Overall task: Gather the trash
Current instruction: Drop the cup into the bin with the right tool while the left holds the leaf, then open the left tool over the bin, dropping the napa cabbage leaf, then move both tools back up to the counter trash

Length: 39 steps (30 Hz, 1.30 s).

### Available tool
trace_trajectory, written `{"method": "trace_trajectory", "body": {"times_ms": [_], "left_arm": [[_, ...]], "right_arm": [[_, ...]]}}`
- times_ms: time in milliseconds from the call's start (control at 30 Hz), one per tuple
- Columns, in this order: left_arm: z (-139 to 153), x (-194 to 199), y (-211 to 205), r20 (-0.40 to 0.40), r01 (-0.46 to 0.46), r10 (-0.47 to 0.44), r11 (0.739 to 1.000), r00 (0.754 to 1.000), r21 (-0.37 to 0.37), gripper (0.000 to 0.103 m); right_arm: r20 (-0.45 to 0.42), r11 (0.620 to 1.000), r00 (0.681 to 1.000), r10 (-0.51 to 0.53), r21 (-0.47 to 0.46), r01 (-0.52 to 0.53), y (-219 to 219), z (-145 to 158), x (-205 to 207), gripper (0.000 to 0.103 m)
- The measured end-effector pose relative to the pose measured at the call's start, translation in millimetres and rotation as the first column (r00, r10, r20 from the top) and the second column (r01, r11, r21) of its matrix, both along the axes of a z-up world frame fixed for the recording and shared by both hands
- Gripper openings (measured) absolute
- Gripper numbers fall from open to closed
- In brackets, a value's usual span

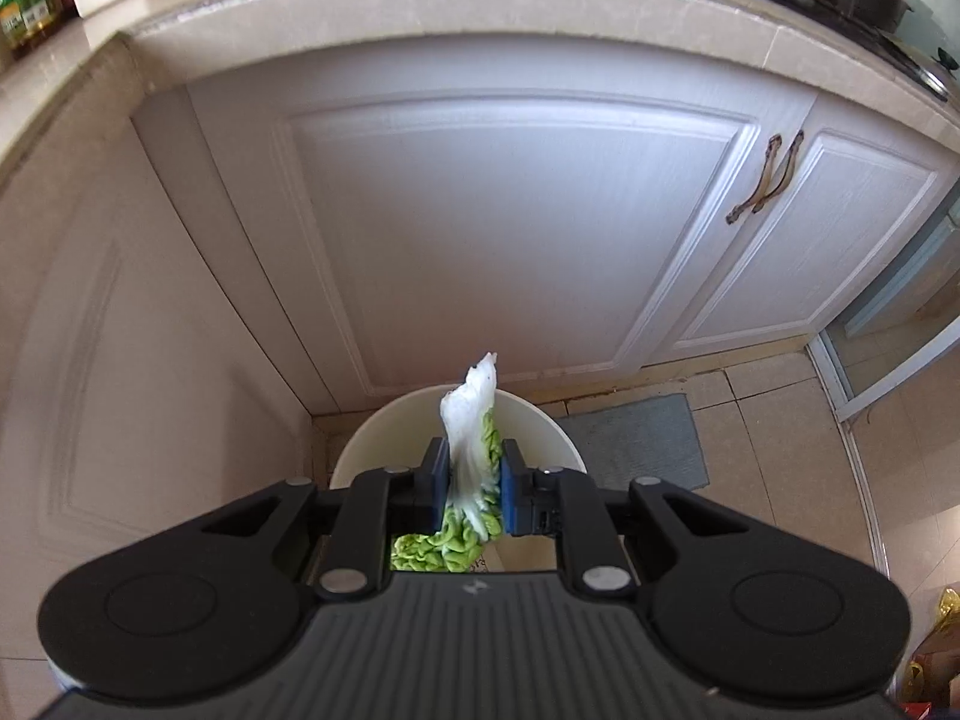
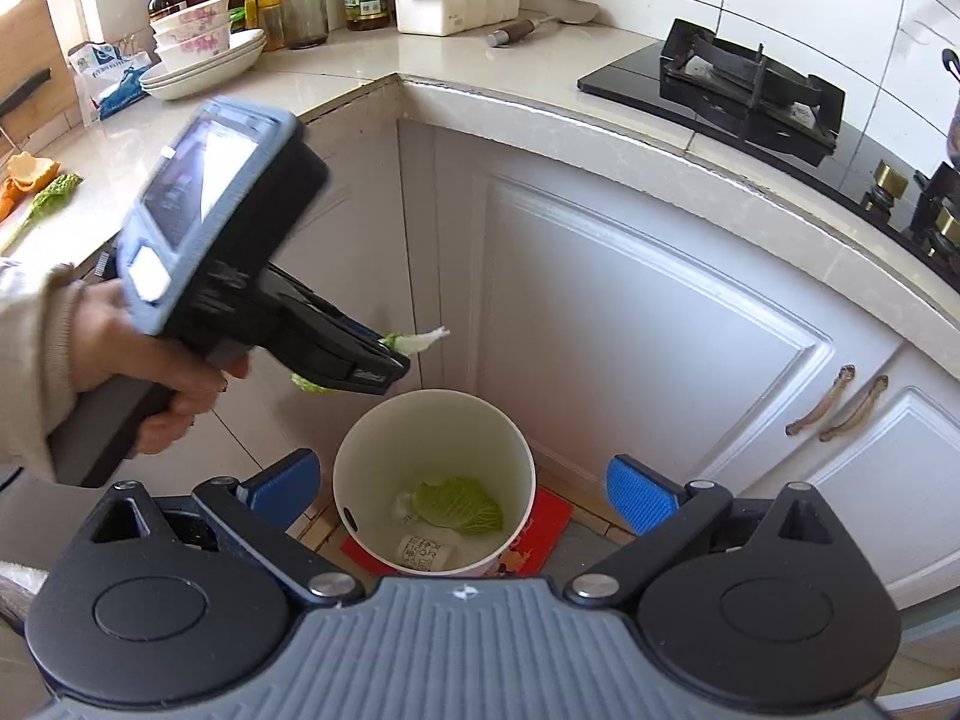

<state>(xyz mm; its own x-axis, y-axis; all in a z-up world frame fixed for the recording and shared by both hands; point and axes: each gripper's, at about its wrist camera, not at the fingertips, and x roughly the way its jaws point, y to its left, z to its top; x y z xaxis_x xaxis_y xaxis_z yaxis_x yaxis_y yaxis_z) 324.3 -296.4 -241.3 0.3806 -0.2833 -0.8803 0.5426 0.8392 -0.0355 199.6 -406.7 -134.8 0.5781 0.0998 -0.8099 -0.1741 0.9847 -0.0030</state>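
My left gripper is shut on a cabbage leaf, white stalk pointing forward, green frill hanging behind the pads. It hangs above a white round bin on the floor by the cabinet corner. In the right wrist view the left gripper is held by a hand above and left of the bin, the cabbage leaf sticking out of its tip. Inside the bin lie another green leaf and a small printed bottle. My right gripper stands open over the bin, nothing between its blue pads.
White cabinet doors with bronze handles stand behind the bin. On the counter are bowls, bottles, a white box, orange peel and a leaf scrap. A gas stove sits right. A grey mat lies on the floor.
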Motion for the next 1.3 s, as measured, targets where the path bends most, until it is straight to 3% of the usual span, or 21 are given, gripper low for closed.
{"method": "trace_trajectory", "body": {"times_ms": [133,200,300,867,1300], "left_arm": [[-15.4,6.7,-7.5,0.005,-0.01,0.01,1.0,1.0,0.007,0.031],[-17.2,7.3,-10.5,0.034,-0.017,0.016,1.0,0.999,0.026,0.065],[-11.1,6.4,-10.9,0.076,-0.014,0.013,1.0,0.997,0.013,0.081],[36.7,-12.4,0.8,0.148,-0.013,0.013,1.0,0.989,-0.003,0.087],[123.3,-51.9,60.0,0.251,-0.087,0.108,0.992,0.962,-0.094,0.088]], "right_arm": [[0.003,0.999,0.999,-0.032,-0.017,0.032,-1.3,0.1,-7.0,0.103],[0.002,0.999,0.999,-0.045,-0.024,0.045,-2.1,0.3,-8.8,0.103],[0.006,0.998,0.998,-0.056,-0.027,0.057,-2.1,1.6,-11.0,0.103],[0.03,0.999,0.999,-0.023,-0.046,0.024,0.2,10.0,-7.6,0.103],[0.074,0.997,0.996,0.059,-0.049,-0.055,11.9,33.6,7.6,0.103]]}}
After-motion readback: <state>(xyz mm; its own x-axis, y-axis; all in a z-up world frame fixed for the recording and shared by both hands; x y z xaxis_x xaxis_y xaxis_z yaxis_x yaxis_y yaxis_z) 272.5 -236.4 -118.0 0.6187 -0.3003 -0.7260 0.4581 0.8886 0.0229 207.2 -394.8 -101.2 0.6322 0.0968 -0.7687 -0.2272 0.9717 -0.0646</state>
